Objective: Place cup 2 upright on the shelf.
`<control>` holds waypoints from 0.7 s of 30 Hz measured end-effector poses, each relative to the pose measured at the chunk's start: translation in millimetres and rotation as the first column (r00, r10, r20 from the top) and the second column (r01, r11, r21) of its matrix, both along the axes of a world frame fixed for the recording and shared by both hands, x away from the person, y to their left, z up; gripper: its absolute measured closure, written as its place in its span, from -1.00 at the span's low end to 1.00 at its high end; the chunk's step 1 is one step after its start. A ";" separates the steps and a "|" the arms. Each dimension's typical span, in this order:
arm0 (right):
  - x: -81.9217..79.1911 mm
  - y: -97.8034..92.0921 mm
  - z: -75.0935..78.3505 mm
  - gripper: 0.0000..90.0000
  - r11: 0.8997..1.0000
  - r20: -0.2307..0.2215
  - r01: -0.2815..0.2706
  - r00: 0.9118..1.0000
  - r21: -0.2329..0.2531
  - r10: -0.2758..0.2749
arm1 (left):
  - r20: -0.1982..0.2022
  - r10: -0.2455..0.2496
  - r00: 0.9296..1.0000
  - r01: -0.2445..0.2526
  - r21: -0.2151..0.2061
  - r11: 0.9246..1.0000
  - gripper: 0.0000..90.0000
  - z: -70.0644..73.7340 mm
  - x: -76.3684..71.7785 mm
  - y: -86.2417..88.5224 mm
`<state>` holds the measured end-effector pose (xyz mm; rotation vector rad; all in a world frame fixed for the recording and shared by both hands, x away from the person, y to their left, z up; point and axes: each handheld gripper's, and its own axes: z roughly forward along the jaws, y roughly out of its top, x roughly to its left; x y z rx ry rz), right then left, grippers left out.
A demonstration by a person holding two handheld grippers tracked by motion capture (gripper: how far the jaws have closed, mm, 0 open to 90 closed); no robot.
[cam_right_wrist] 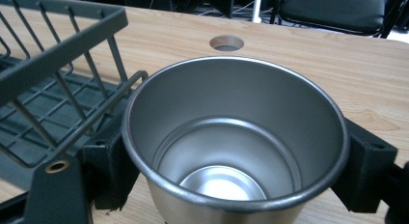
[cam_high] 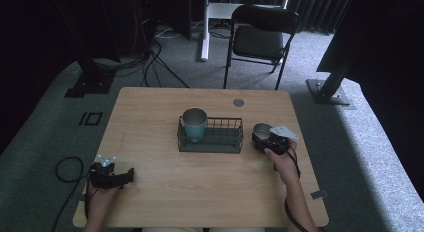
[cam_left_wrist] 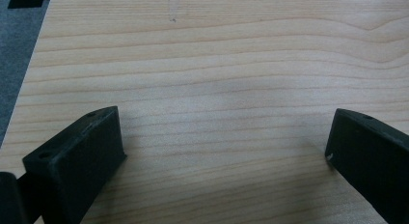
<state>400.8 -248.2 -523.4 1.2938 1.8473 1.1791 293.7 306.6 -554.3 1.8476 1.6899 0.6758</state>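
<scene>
A dark wire basket (cam_high: 210, 135) is sitting mid-way on the pale wooden table (cam_high: 165, 182), holding an upright teal metal cup (cam_high: 194, 123) at its left end. The right tool (cam_high: 262, 135) is gripping a shiny steel cup (cam_high: 261, 129) just beside the basket's right end. The left tool (cam_high: 126, 176) is resting near the table's front left corner.

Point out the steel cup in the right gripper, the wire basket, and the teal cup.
steel cup (cam_right_wrist: 226, 185): right gripper view, inner bottom.
wire basket (cam_high: 220, 147): high view, front wall.
teal cup (cam_high: 194, 128): high view, outer side.
</scene>
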 end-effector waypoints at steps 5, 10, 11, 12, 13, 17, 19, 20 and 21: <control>-1.5 -2.1 6.1 -0.60 1.000 0.001 -0.007 1.000 -0.002 0.007 | 0.000 0.000 1.000 0.000 0.000 1.000 -0.99 0.0 0.0 0.0; -2.7 -4.9 14.9 -0.60 1.000 0.007 -0.009 1.000 -0.003 0.009 | 0.000 0.000 1.000 0.000 0.000 1.000 -0.99 0.0 0.0 0.0; -3.0 -5.3 16.8 -0.60 1.000 0.013 -0.009 1.000 -0.004 0.010 | 0.000 0.000 1.000 0.000 0.000 1.000 -0.99 0.0 0.0 0.0; -3.9 -6.0 20.9 -0.60 1.000 0.017 -0.009 1.000 0.000 0.009 | 0.000 0.000 1.000 0.000 0.000 1.000 -0.99 0.0 0.0 0.0; -3.9 -6.0 20.9 -0.60 1.000 0.017 -0.009 1.000 0.000 0.009 | 0.000 0.000 1.000 0.000 0.000 1.000 -0.99 0.0 0.0 0.0; -5.3 -7.1 28.9 -0.60 1.000 0.028 -0.013 1.000 -0.001 0.013 | 0.001 0.001 1.000 -0.001 -0.001 1.000 -0.99 -0.1 0.0 0.0; -5.8 -7.5 33.1 -0.60 1.000 0.031 -0.013 0.999 -0.007 0.013 | 0.000 0.000 1.000 0.000 0.000 1.000 -0.99 0.0 0.0 0.1; -6.2 -7.8 37.8 -0.60 1.000 0.037 -0.016 0.999 -0.005 0.016 | 0.000 0.000 1.000 0.000 0.000 1.000 -0.99 0.0 0.0 0.1; -6.2 -7.8 37.8 -0.60 1.000 0.037 -0.016 0.999 -0.005 0.016 | 0.000 0.000 1.000 0.000 0.000 1.000 -0.99 0.0 0.0 0.1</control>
